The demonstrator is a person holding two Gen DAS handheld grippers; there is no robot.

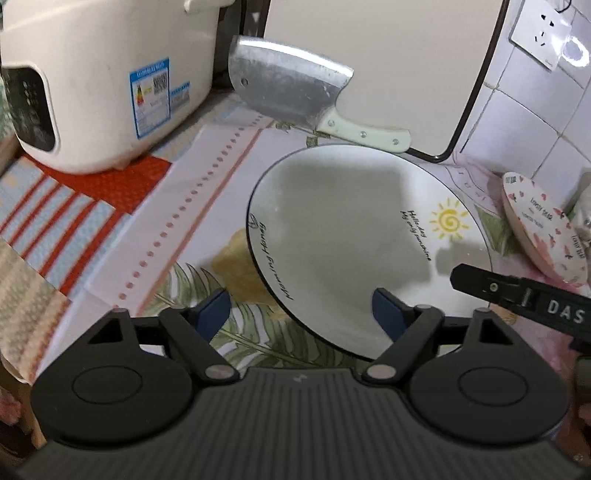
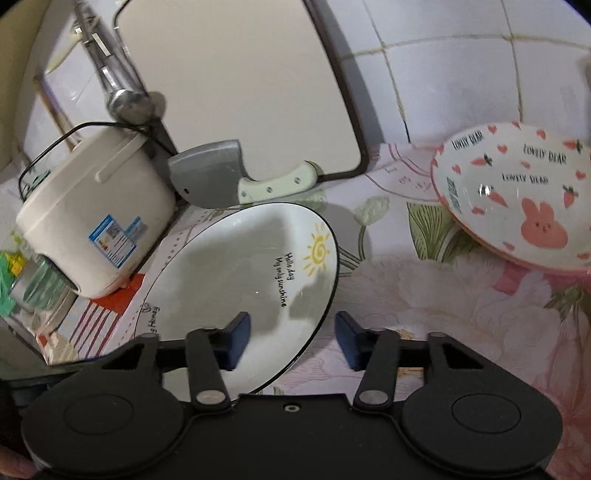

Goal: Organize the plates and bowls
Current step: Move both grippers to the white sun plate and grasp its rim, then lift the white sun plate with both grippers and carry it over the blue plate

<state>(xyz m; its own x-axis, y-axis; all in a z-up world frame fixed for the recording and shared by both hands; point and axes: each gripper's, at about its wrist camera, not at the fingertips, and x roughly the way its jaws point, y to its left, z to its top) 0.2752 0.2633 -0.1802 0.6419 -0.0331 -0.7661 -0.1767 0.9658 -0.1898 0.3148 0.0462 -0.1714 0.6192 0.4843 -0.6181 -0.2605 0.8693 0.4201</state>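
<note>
A white plate (image 1: 351,243) with a black rim and a yellow sun drawing lies on the flowered tablecloth; it also shows in the right wrist view (image 2: 240,273). My left gripper (image 1: 301,314) is open, its jaws straddling the plate's near left edge just above it. My right gripper (image 2: 291,338) is open, its jaws on either side of the plate's right rim; its finger (image 1: 517,295) shows in the left wrist view over the plate's right edge. A pink rabbit bowl (image 2: 524,199) sits to the right, also in the left wrist view (image 1: 543,225).
A white rice cooker (image 1: 103,81) stands at the back left. A cleaver (image 1: 295,92) leans against a white cutting board (image 1: 376,55) at the tiled wall. A wall socket (image 1: 543,33) is at the upper right. A jar (image 2: 37,288) stands left of the cooker.
</note>
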